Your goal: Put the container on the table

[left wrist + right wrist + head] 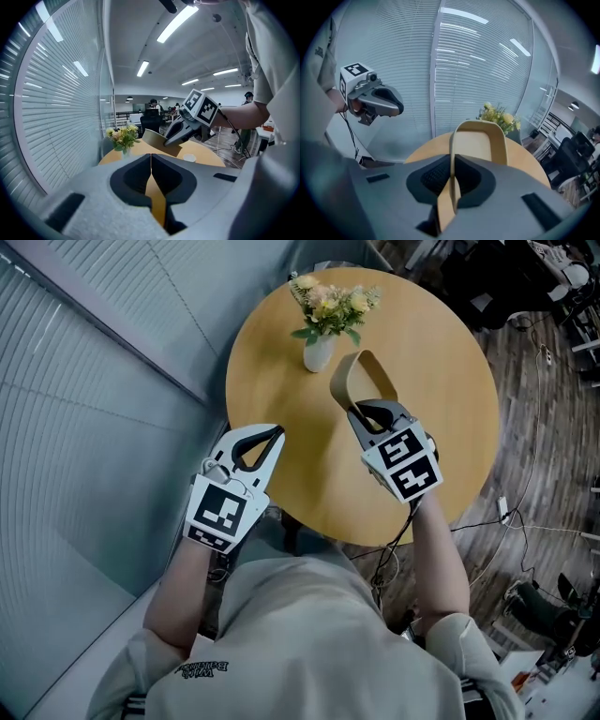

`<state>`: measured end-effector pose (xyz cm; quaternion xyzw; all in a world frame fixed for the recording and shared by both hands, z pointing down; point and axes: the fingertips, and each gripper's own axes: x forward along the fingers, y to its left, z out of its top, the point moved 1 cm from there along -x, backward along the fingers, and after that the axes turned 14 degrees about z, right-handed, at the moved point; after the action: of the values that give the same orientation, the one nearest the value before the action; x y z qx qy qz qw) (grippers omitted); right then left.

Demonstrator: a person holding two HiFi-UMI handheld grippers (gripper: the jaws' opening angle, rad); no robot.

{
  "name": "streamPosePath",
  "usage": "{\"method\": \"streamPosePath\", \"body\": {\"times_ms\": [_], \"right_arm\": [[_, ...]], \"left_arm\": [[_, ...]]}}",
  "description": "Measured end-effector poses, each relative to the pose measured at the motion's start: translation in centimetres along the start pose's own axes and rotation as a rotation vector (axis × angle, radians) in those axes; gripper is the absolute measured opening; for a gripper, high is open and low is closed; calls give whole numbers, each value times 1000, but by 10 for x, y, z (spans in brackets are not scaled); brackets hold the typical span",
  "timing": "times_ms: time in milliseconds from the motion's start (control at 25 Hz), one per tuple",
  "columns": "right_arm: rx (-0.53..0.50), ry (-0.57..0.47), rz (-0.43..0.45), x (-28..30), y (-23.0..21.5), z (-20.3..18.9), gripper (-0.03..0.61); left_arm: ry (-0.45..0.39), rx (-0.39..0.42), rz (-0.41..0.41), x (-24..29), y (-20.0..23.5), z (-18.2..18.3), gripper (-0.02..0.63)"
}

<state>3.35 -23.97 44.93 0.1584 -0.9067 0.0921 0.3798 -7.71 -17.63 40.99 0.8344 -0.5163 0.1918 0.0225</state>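
Head view: right gripper [367, 409] fingers clamp container [339, 381] rim over table [441, 362]; left gripper [276, 433] fingers closed, empty.

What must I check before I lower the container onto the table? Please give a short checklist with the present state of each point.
1. Grip: the right gripper has its jaws closed on the container wall. Ok.
2. Position: the container is over the table, not past its edge. Ok.
3. Vase of flowers: it stands close beside the container, and the left gripper view shows a gap. Ok, but tight.
4. Small white object on the table near the container: whether it is in the way, cannot tell.
5. Left gripper: shut, empty, away from the container. Ok.
6. Container level: tilted in the left gripper view. Not ok.
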Motion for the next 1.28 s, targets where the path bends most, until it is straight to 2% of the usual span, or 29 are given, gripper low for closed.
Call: {"method": "streamPosePath", "body": {"times_ms": [400, 600, 720, 1000, 1280], "right_arm": [[25, 69, 67, 43, -7, -27, 38], [-60, 153, 76, 65, -12, -40, 38], [-48, 167, 106, 80, -14, -48, 38], [-20, 253, 157, 119, -11, -76, 38], [-6, 289, 203, 148, -8, -90, 38]], "left_arm": [[47, -15, 5, 16, 0, -25, 21], [95, -29, 20, 28, 3, -46, 21], [133, -24, 22, 36, 5, -59, 21], [146, -75, 3, 46, 6, -76, 21], [180, -104, -14, 54, 6, -92, 21]]}}
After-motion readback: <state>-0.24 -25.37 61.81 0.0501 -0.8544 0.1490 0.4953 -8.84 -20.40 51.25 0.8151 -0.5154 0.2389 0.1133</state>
